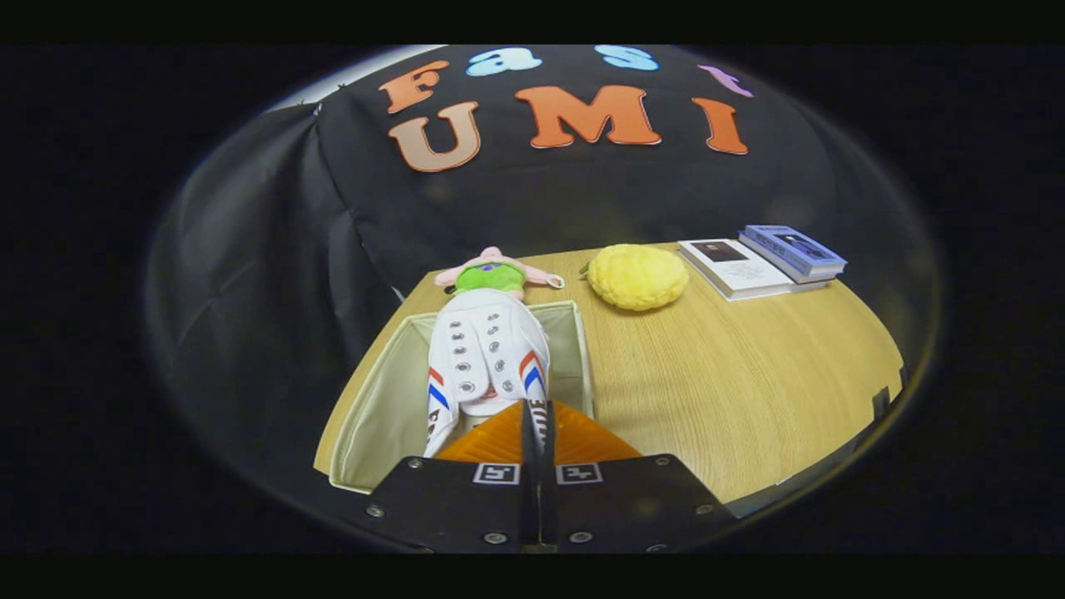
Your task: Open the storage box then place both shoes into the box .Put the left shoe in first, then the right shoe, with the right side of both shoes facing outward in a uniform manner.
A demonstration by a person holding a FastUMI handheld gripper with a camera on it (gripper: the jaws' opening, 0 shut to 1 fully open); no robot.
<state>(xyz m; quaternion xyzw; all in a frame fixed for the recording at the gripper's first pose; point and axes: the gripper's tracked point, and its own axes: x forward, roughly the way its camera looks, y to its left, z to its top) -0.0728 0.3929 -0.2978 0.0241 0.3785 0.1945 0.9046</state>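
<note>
Wooden table (732, 391) holds an open storage box (383, 408); gripper (537, 424) fingers pinch 1 white shoe (487, 349) over it, beside 2 books (765, 262).

A recording booth staged as a home corner: black cloth walls (274, 225) close around a wooden worktop (732, 366) carrying a plush toy (495, 273), a yellow cushion-like ball (638, 276) and stacked books (765, 262).
</note>
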